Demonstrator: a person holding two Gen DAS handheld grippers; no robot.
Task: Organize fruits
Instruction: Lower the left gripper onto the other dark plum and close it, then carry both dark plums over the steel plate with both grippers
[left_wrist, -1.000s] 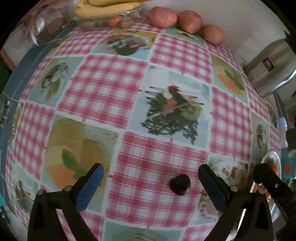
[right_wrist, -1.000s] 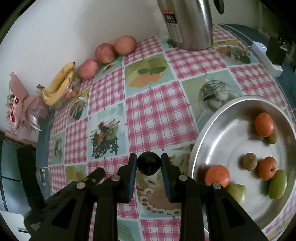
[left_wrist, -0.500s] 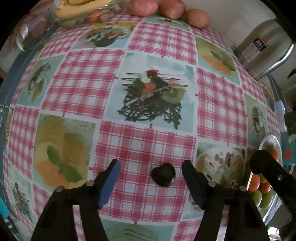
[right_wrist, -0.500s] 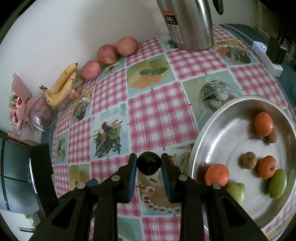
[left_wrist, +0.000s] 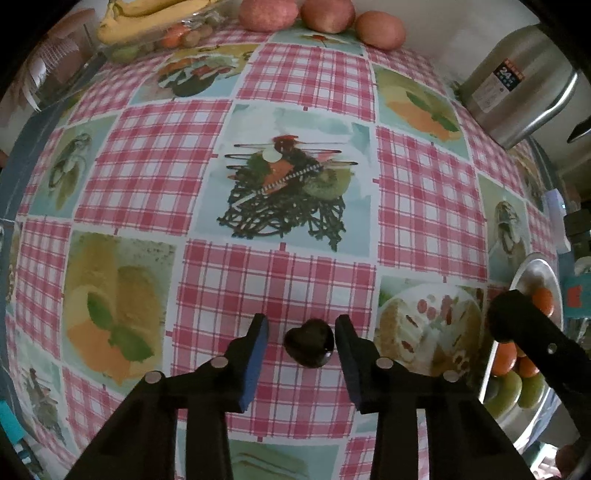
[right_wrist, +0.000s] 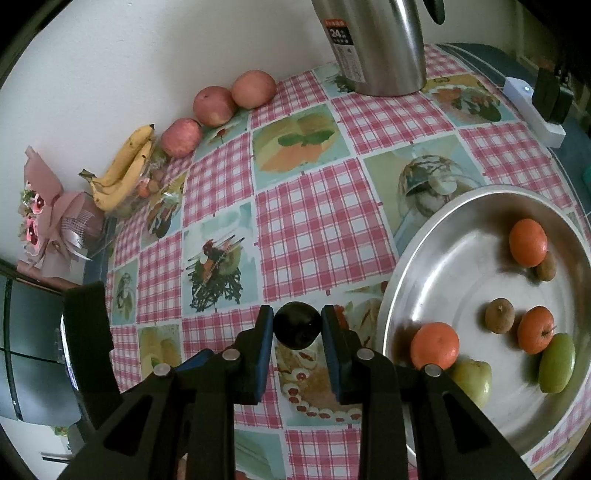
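Checked tablecloth (left_wrist: 303, 280), bare around dark plum (left_wrist: 309, 342)

Dark plum (left_wrist: 309, 347) on checked cloth (left_wrist: 273, 280)

The steel kettle (right_wrist: 373, 40) bears a label (right_wrist: 341, 44) reading "24"; its smaller print is illegible.

The right hand-held gripper (right_wrist: 297, 330) is clamped on a dark plum (right_wrist: 296, 329) above the desk (right_wrist: 306, 221), just left of a steel tray (right_wrist: 461, 258) holding oranges and green fruit.
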